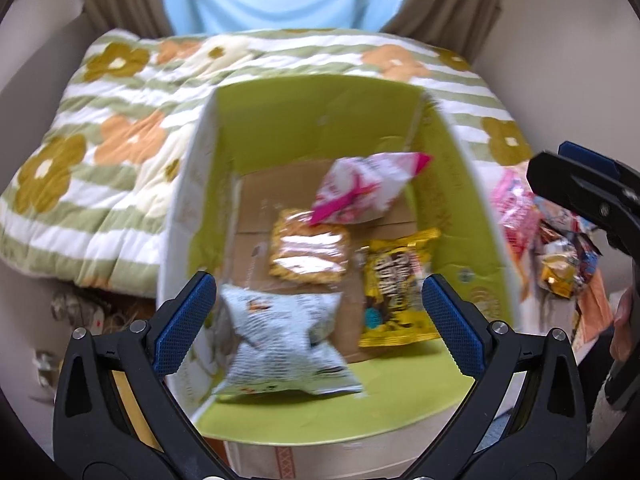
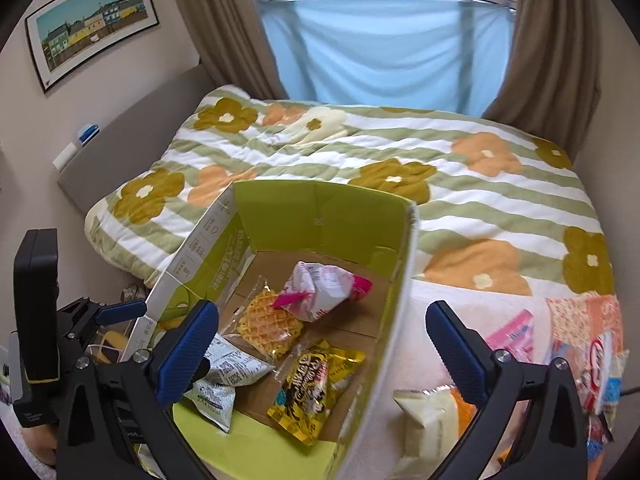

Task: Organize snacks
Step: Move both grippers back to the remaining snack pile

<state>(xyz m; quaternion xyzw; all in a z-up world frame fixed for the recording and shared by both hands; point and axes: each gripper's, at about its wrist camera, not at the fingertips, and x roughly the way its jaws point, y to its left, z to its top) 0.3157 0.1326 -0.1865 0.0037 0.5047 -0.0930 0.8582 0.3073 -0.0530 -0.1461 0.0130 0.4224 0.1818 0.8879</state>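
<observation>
An open cardboard box [image 1: 188, 200] [image 2: 192, 248] with green inner walls stands against the bed. On its floor lie a white-and-pink bag [image 1: 364, 188] [image 2: 320, 288], a clear waffle packet [image 1: 308, 246] [image 2: 268, 328], a yellow bag [image 1: 396, 288] [image 2: 316, 388] and a white-grey patterned bag [image 1: 280, 340] [image 2: 224, 372]. My left gripper [image 1: 320, 320] hangs open above the box's near end, holding nothing. My right gripper [image 2: 322, 352] is wide open and empty over the box's right wall. It also shows at the right edge of the left wrist view.
Loose snack packets [image 1: 560, 248] lie in a pile right of the box, among them a pink packet [image 2: 516, 332] and a white-and-orange one [image 2: 432, 412]. A flowered striped quilt [image 2: 360, 152] covers the bed behind. Curtains and a blue cloth hang beyond it.
</observation>
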